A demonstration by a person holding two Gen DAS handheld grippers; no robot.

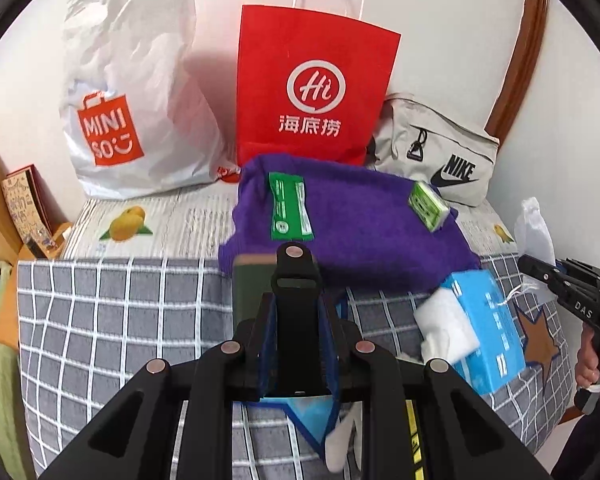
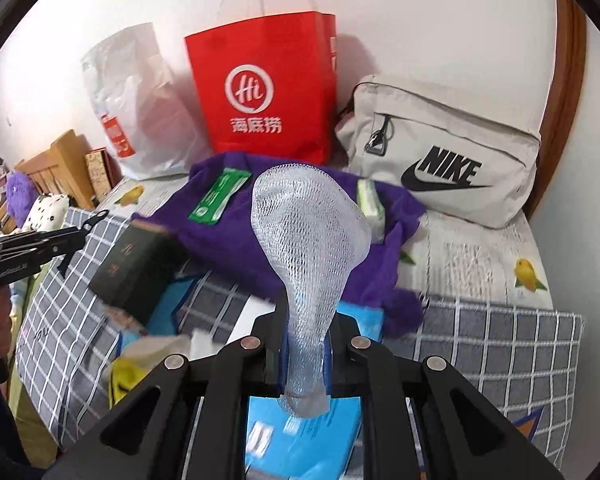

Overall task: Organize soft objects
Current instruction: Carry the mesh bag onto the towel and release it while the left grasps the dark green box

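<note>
Standing upright in right gripper (image 2: 305,364): foam net (image 2: 310,248).

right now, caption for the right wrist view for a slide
Right gripper shut on white foam net above purple towel and red bag.

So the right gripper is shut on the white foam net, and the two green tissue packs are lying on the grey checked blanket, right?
Not quite. The right gripper is shut on the white foam net, but the two green tissue packs lie on the purple towel, not on the grey checked blanket. The left wrist view shows both packs on the purple cloth.
</note>
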